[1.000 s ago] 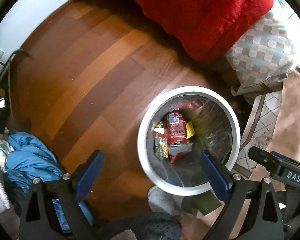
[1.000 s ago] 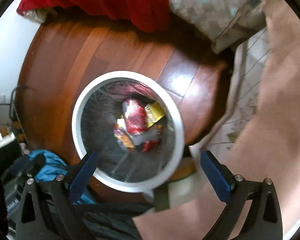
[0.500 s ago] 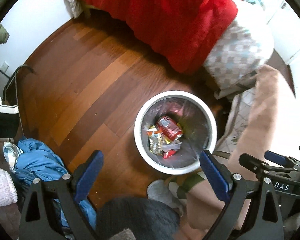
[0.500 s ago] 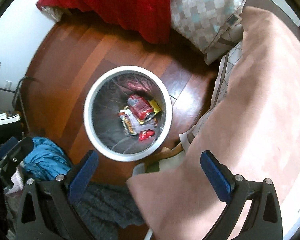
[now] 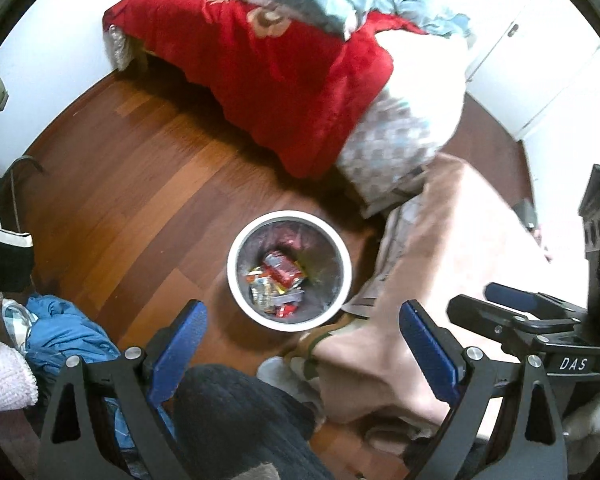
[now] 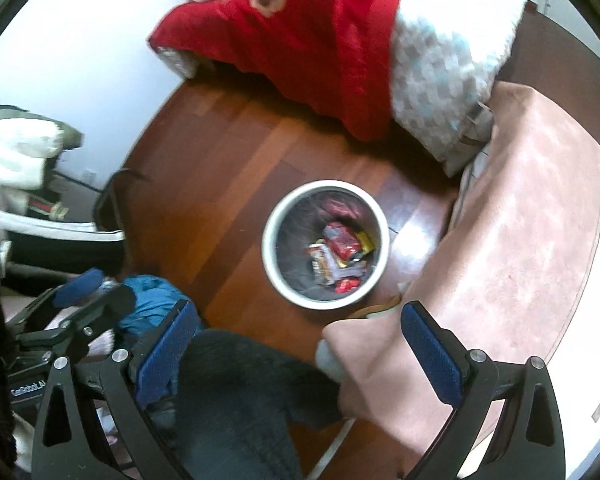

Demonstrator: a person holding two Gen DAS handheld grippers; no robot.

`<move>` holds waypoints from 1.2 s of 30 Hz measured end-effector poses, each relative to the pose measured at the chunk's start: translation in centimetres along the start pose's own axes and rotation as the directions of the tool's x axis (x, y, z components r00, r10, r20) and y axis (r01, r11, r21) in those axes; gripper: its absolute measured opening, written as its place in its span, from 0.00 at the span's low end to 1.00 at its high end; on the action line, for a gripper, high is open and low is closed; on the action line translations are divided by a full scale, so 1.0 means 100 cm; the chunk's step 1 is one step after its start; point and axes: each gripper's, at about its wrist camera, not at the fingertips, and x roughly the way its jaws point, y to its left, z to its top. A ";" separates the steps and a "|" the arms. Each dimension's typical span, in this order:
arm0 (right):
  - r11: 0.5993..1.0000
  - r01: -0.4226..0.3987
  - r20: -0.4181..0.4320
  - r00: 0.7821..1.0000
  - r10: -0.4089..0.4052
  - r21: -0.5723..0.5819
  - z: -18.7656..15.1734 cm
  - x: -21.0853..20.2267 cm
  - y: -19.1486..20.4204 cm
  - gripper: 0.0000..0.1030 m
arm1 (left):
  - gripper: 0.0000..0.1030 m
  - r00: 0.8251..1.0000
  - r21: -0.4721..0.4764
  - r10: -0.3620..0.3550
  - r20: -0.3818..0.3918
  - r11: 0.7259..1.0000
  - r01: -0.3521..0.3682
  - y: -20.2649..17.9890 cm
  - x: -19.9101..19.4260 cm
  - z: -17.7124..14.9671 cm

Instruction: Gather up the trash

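Below me spreads the wooden floor (image 5: 112, 216), and across its far side lies the bed under a red blanket (image 5: 268, 68) with a checked pillow (image 5: 392, 148) hanging off its near corner. To my right a pink cloth (image 6: 512, 216) covers a wide raised surface that reaches the bin's right side and hides the floor there. A dark knitted garment (image 6: 236, 396) bulges up between my claws and the floor, cutting off the near view. A blue jacket (image 5: 60, 336) lies crumpled on the floor to the left, well apart from the bin.

The white bin (image 5: 236, 248) stands upright on the floor between the bed and me, lined with a clear bag. The trash sits at its bottom: a red can (image 5: 282, 270) lies on top, with a yellow wrapper (image 6: 366, 240) just beside it and crumpled snack packets (image 5: 262, 290) under and around it.

My left claw (image 5: 302, 354) hangs high above the bin, fingers spread wide with nothing between them. My right claw (image 6: 296, 354) is likewise spread apart and holds nothing.
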 end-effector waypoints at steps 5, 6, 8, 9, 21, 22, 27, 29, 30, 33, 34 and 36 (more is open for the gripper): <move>0.998 -0.052 0.012 0.999 0.052 -0.026 -0.003 -0.033 0.016 1.00 | 0.95 0.999 0.012 -0.037 0.026 0.999 0.036 -0.005 -0.030 0.002; 0.998 -0.062 0.010 0.998 0.062 -0.030 -0.003 -0.038 0.019 1.00 | 0.95 0.999 0.014 -0.046 0.030 0.999 0.045 -0.005 -0.034 0.001; 0.996 -0.076 0.007 0.997 0.077 -0.041 -0.005 -0.045 0.023 1.00 | 0.95 0.998 0.016 -0.051 0.033 0.999 0.051 -0.007 -0.040 0.000; 0.996 -0.078 0.007 0.997 0.078 -0.046 -0.006 -0.049 0.024 1.00 | 0.95 0.998 0.019 -0.061 0.033 0.998 0.060 -0.007 -0.043 -0.001; 0.993 -0.095 -0.007 0.996 0.094 -0.066 -0.013 -0.066 0.030 1.00 | 0.95 0.995 0.017 -0.092 0.045 0.996 0.091 -0.007 -0.057 -0.005; 0.993 -0.096 -0.008 0.995 0.096 -0.064 -0.013 -0.065 0.029 1.00 | 0.95 0.995 0.016 -0.092 0.047 0.996 0.091 -0.006 -0.057 -0.005; 0.993 -0.098 -0.013 0.995 0.097 -0.064 -0.011 -0.065 0.025 1.00 | 0.95 0.994 0.011 -0.100 0.044 0.995 0.099 -0.005 -0.058 -0.006; 0.993 -0.095 -0.015 0.995 0.094 -0.066 -0.011 -0.065 0.025 1.00 | 0.95 0.994 0.009 -0.100 0.043 0.995 0.100 -0.004 -0.058 -0.005; 0.993 -0.094 -0.018 0.996 0.093 -0.068 -0.011 -0.065 0.026 1.00 | 0.98 0.994 0.009 -0.100 0.042 0.995 0.099 -0.004 -0.058 -0.005; 0.993 -0.095 -0.020 0.995 0.094 -0.066 -0.012 -0.066 0.026 1.00 | 1.00 0.994 0.008 -0.098 0.040 0.995 0.098 -0.005 -0.057 -0.004; 0.993 -0.092 -0.018 0.996 0.091 -0.068 -0.012 -0.067 0.026 1.00 | 1.00 0.994 0.009 -0.096 0.041 0.995 0.096 -0.005 -0.057 -0.004; 0.993 -0.095 -0.016 0.995 0.094 -0.065 -0.013 -0.067 0.025 1.00 | 1.00 0.994 0.004 -0.098 0.040 0.995 0.098 -0.005 -0.057 -0.005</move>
